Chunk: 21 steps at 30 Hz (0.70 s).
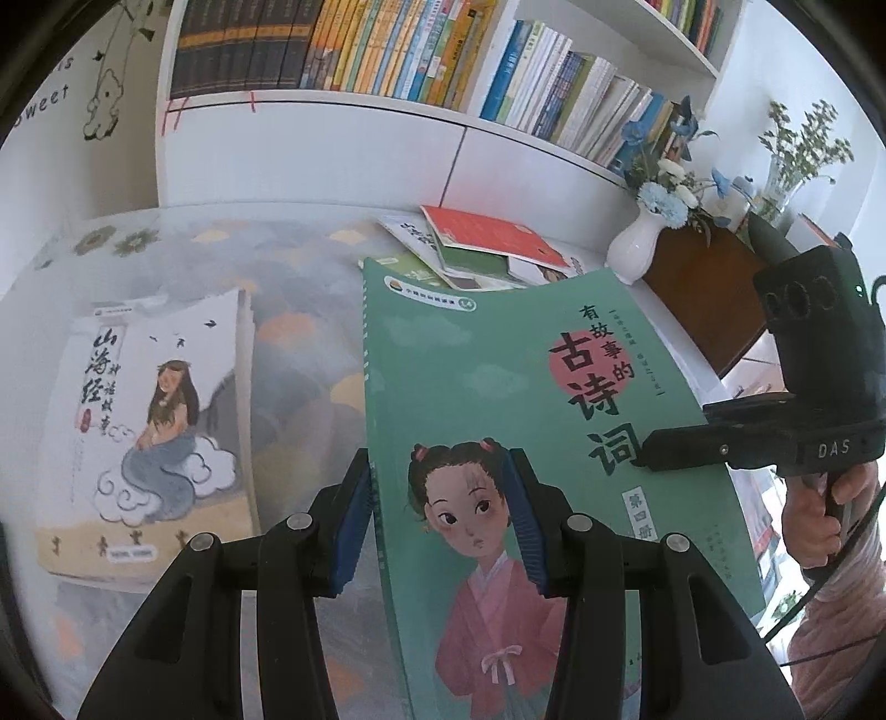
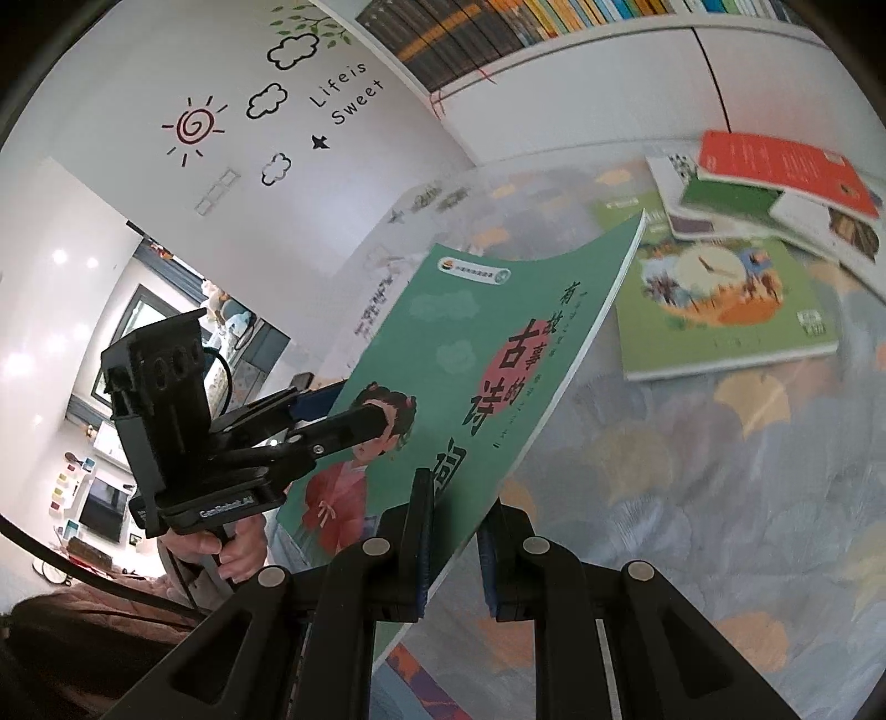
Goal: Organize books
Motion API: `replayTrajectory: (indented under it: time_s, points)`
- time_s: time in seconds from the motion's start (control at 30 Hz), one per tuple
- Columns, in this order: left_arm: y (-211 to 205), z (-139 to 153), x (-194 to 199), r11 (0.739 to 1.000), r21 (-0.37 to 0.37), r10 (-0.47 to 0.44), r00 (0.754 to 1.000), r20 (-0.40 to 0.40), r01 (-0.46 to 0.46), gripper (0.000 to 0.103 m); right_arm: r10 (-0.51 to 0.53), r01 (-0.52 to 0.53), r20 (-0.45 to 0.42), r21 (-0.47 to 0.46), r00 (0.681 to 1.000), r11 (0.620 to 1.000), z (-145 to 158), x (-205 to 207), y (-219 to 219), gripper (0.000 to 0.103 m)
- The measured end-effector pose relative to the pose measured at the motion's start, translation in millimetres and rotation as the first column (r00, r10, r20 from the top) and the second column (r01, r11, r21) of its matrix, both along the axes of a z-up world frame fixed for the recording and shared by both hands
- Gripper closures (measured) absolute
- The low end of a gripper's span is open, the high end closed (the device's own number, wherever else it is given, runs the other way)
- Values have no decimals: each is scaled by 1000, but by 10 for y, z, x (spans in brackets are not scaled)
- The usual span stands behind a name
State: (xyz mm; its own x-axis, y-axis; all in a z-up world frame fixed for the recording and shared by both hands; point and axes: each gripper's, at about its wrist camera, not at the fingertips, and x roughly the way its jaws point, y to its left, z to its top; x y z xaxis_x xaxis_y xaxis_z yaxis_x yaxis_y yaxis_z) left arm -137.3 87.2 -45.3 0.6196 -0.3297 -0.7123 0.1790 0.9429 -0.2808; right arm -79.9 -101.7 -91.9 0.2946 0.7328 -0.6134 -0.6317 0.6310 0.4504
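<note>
A green book with a girl in a red robe on its cover hangs tilted above the patterned tablecloth. My left gripper is shut on its near spine corner, one finger over the cover and one under it. In the right wrist view the same left gripper clamps the green book by the girl's head. My right gripper is shut on the book's long edge; from the left wrist view the right gripper grips that edge with its lower finger hidden.
A white mermaid book lies flat at the left. A loose pile of books sits behind, with a green illustrated book beside it. A white vase and a brown box stand right. A full bookshelf lines the wall.
</note>
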Motion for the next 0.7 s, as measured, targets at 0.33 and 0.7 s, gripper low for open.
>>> replayTrajectory:
  time_s: [0.33, 0.7]
  points:
    - [318, 180, 94, 999, -6, 36, 999, 36, -36, 60, 11, -12, -9, -13, 1000, 1000, 231, 184, 312, 88]
    - [815, 474, 190, 995, 17, 94, 990, 106, -96, 60, 63, -63, 11, -10, 998, 998, 499, 417, 882, 88]
